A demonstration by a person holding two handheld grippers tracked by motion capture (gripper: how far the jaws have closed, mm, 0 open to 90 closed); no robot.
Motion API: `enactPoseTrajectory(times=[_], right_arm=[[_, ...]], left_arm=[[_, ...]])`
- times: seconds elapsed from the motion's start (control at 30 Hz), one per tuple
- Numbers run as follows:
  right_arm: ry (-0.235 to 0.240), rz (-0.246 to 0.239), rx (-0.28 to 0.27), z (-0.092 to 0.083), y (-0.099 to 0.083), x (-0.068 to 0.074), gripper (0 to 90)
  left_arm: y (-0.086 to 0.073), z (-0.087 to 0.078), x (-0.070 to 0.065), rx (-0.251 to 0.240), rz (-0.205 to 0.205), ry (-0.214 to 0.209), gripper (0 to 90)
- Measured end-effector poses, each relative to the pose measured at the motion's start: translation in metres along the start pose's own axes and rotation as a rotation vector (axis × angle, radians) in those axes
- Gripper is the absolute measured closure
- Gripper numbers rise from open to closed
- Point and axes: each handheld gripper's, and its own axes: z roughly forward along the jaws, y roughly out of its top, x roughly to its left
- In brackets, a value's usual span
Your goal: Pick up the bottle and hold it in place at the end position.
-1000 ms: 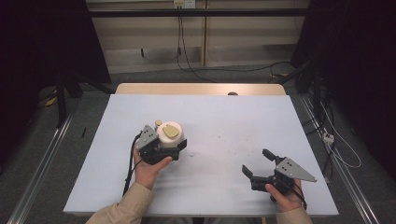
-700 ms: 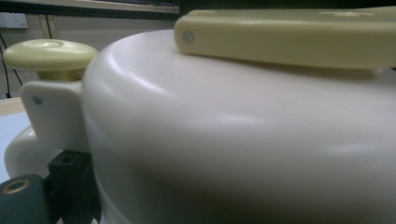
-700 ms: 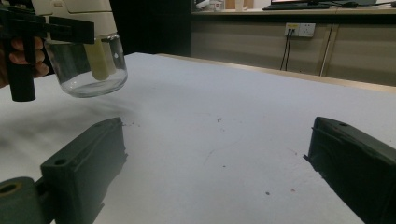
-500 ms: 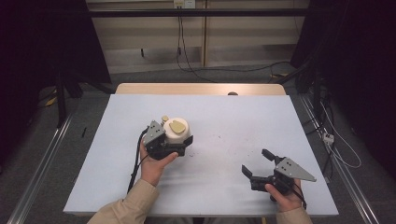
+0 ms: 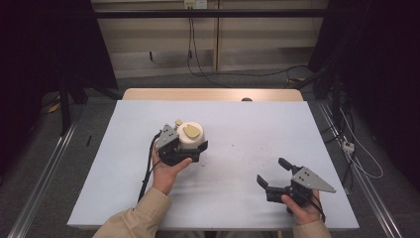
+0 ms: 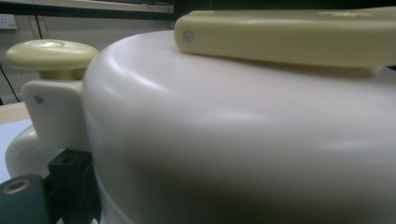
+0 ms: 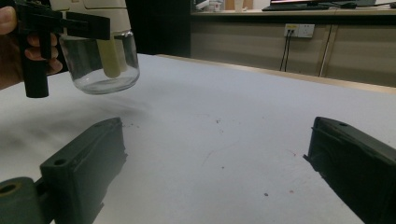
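A glass jar (image 5: 190, 134) with a cream lid, a yellow knob and a yellow lid handle hangs above the left middle of the table. My left gripper (image 5: 187, 148) is shut on it just under the lid. In the right gripper view the jar's clear glass bowl (image 7: 100, 63) floats off the table with a pale stem inside. The lid (image 6: 233, 140) and its knob (image 6: 49, 51) loom very close in the left gripper view. My right gripper (image 5: 271, 171) is open near the front right, low over the table, with nothing between its fingers (image 7: 84, 168).
The pale blue table top (image 5: 257, 124) has a wooden strip along its far edge. Metal rails run along both sides of the table, and cables lie on the floor beyond it.
My left gripper has carried the jar a little to the right and away from the person. The right gripper has stayed where it was.
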Motion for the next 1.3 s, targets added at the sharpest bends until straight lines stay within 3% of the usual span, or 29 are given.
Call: enactPoseTrajectory(times=[0.9, 1.3], right_arm=[[0.002, 0.0, -0.002, 0.0, 0.0, -0.001, 3.7], [-0.001, -0.005, -0.002, 0.0, 0.0, -0.002, 3.1]], left_arm=[[0.004, 0.022, 0.0, 0.003, 0.002, 0.007, 6.3], [0.0, 0.035, -0.001, 0.012, -0.017, -0.001, 6.3]])
